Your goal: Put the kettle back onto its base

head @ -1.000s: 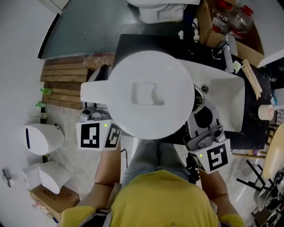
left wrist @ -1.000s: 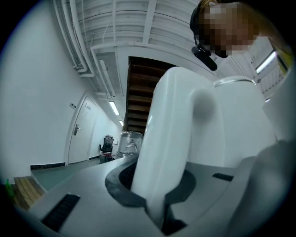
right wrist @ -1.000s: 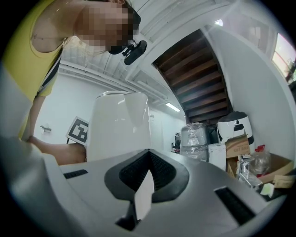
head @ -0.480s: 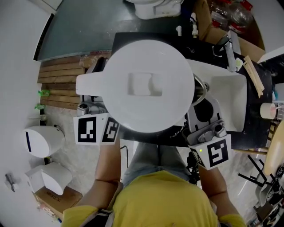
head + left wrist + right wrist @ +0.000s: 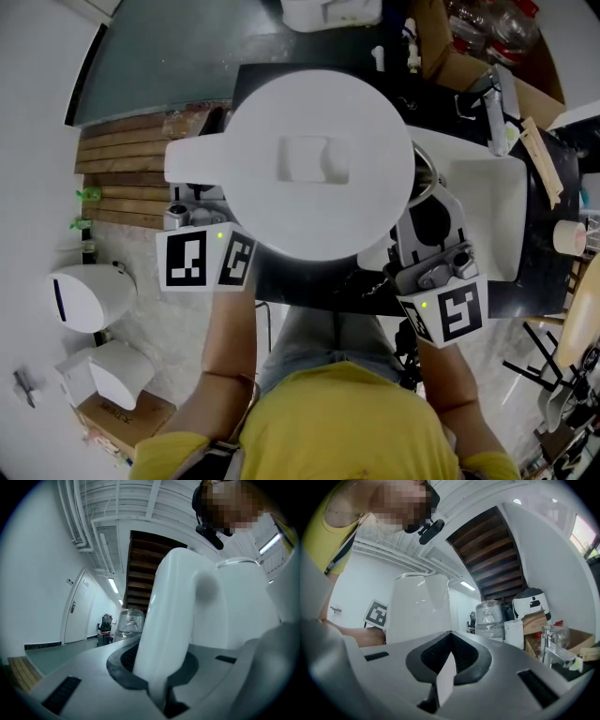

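Since a second ago the kettle [image 5: 319, 164] has travelled away from the person, farther over the black bench [image 5: 309, 286], with both grippers going along. Head view: the kettle is held in the air, lid up, handle [image 5: 192, 173] pointing left. The left gripper [image 5: 192, 211] is under the handle and the right gripper [image 5: 419, 246] sits by the kettle's near-right side, next to the sink [image 5: 487, 206]. The base is not visible, perhaps hidden beneath the kettle. Left gripper view: the fingers [image 5: 79, 667] are clamped on the handle's smooth white bar. Right gripper view: the fingers [image 5: 393, 667] are closed on a thin white sliver [image 5: 445, 681] of unclear origin, with the kettle body just to their left. Judgement: stiff, glossy plastic shell, likely slippery. Weight depends on the water inside, which is unseen. The handle is the right hold. Keep the kettle level and centred when seating it.
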Tool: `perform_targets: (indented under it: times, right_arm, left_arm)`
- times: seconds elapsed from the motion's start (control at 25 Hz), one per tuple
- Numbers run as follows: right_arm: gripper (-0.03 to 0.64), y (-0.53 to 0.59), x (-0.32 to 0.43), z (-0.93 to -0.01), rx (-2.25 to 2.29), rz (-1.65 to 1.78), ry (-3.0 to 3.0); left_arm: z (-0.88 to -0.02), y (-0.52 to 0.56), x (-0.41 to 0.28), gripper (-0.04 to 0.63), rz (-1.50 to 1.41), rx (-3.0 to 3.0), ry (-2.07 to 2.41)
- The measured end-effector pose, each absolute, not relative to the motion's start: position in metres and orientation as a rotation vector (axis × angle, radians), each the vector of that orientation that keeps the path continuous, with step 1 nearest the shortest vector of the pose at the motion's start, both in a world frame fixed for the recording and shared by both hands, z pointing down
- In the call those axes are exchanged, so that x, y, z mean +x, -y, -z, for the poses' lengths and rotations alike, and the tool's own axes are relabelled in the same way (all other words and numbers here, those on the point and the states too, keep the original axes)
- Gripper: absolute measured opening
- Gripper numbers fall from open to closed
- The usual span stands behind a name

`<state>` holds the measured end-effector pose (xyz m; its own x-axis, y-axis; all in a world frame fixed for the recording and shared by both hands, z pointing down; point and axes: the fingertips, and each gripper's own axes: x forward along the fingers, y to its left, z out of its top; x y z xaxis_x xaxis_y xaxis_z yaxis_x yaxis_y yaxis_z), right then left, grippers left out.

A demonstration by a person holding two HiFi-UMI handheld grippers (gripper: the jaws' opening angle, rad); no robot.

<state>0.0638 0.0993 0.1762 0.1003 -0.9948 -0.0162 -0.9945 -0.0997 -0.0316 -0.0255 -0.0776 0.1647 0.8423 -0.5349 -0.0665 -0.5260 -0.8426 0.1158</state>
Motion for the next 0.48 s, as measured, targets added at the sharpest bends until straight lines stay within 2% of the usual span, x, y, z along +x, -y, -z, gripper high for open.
perform_targets:
  times: [0.48]
  right_arm:
    - [0.009,-0.087,0.082,-0.199,-2.356,0.049,-2.052]
  left_arm:
    - [-0.19,0.092,-0.002,0.044,0.132,2.936,0.798]
